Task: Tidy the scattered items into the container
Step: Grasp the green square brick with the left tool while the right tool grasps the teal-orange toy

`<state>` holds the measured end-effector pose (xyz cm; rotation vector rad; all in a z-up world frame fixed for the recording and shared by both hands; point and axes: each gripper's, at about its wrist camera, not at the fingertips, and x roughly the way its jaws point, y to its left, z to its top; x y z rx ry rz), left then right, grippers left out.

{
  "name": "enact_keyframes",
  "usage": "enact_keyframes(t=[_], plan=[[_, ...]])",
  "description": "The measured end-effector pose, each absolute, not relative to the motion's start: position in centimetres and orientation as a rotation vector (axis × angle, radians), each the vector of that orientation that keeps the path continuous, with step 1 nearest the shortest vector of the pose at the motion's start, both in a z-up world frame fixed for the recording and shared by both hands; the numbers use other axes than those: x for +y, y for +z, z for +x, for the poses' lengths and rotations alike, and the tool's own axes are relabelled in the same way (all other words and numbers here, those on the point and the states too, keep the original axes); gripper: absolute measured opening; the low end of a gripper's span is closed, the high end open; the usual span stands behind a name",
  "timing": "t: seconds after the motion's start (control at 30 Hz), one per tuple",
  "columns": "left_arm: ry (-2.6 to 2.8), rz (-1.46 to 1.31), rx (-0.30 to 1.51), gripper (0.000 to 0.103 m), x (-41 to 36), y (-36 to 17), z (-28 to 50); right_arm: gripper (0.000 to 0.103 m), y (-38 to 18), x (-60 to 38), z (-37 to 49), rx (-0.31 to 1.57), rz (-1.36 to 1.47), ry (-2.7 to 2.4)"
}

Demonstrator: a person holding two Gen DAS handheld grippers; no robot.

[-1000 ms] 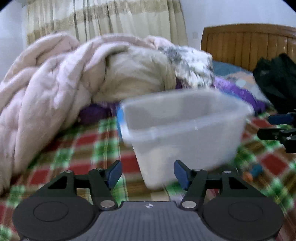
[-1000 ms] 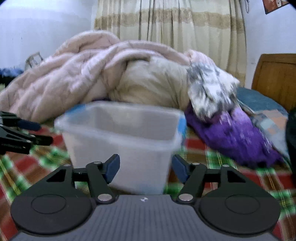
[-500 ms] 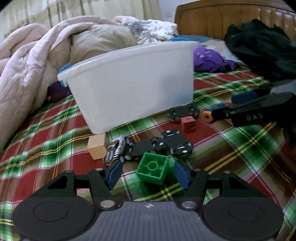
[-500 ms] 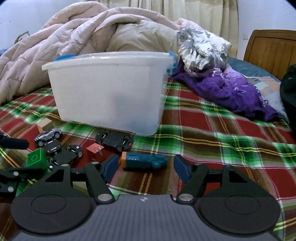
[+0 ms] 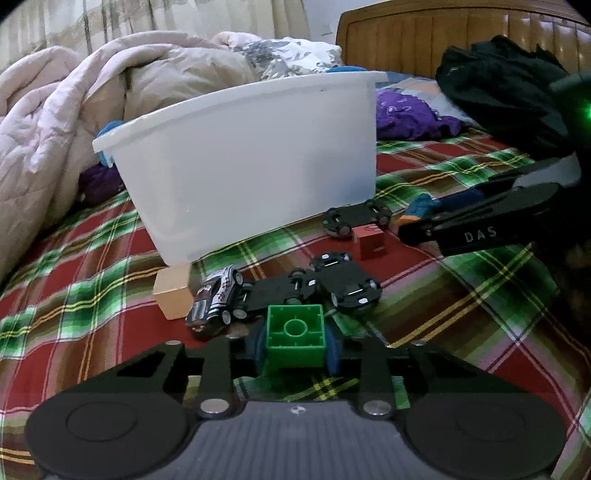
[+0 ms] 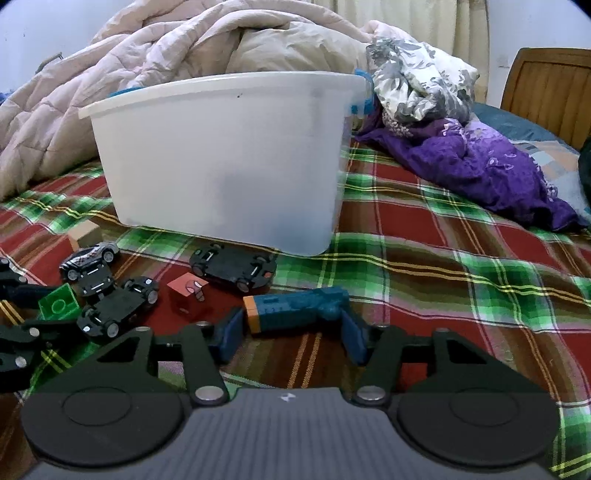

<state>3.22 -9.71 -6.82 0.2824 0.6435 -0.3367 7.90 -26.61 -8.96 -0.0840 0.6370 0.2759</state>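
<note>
- A home bedroom is shown, with a bed covered by a red and green plaid sheet (image 6: pixel 424 254).
- A rumpled pink quilt (image 6: pixel 155 66) is heaped at the back, with purple fabric (image 6: pixel 476 166) beside it.
- A wooden headboard (image 5: pixel 443 40) is seen at one end.
- Curtains (image 5: pixel 147 22) are hung behind the bed.

The right gripper (image 6: pixel 290 338) stands open around the blue toy (image 6: pixel 295 308); the white container (image 6: pixel 225 158) sits behind on the plaid blanket (image 6: pixel 443 266).
</note>
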Motion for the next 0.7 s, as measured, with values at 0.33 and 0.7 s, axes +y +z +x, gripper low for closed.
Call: enact_keyframes(t=[0.33,0.7], plan=[[-0.325,0.236,0.636,0.034,-8.5,-5.1,2.9,0.059,-7.4,-26.5,6.6,0.569,-0.078,0.293],[-0.251,0.170,0.548,0.034,-4.7,2.3,2.4,0.059,-2.0,-25.5,2.7,0.406,-0.058,0.340]])
